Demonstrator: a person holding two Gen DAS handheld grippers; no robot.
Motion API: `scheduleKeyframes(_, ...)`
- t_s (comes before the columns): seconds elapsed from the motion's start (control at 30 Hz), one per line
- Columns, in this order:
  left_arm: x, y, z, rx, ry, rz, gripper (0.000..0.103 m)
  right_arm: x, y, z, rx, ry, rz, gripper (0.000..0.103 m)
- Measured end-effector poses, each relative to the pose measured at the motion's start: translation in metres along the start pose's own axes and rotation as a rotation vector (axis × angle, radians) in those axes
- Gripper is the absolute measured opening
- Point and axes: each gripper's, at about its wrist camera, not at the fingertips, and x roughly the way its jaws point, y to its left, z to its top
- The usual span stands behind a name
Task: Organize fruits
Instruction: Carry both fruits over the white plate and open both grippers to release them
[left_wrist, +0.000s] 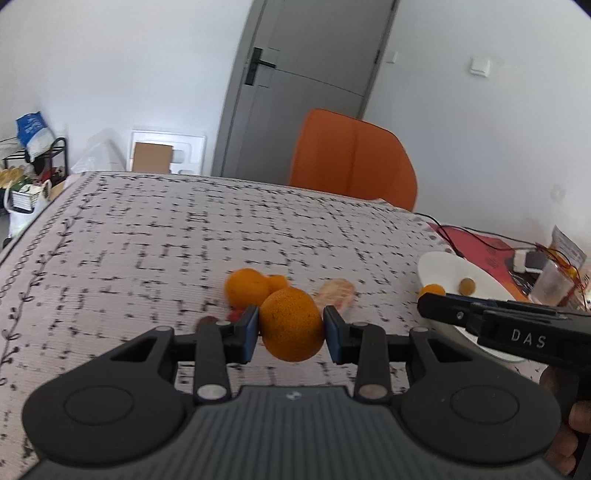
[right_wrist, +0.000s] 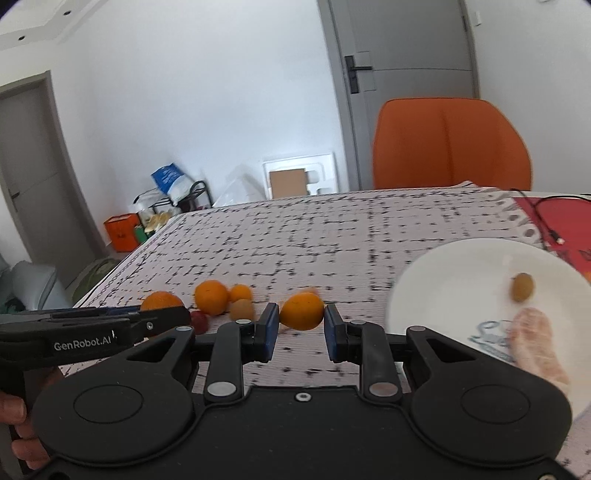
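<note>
Both my grippers pinch an orange, left gripper (left_wrist: 291, 334) on the big orange (left_wrist: 291, 325), right gripper (right_wrist: 300, 328) on a smaller orange (right_wrist: 302, 311); I carry level, releasing low over the plate (right_wrist: 443, 266).

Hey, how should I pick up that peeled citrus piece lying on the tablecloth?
Take the peeled citrus piece across its narrow middle, coming down from above. It lies flat and elongated on the tablecloth, so its short width suits the claw, and the orange crowds its left end. It looks soft, so close gently.
</note>
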Motion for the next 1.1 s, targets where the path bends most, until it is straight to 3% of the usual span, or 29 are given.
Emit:
scheduleKeyframes(0.77, 0.022, -0.081, -0.002, 0.129, 0.027, -0.092, 0.036, -0.05, -0.073, -0.028, 0.139, -0.038, -0.103, 0.025)
scheduleKeyframes(1.1, 0.036, -0.115, -0.002, 0.192, 0.042, -0.127, 0.036, -0.065, -0.11, -0.041, 0.215, -0.06, -0.15, 0.033)
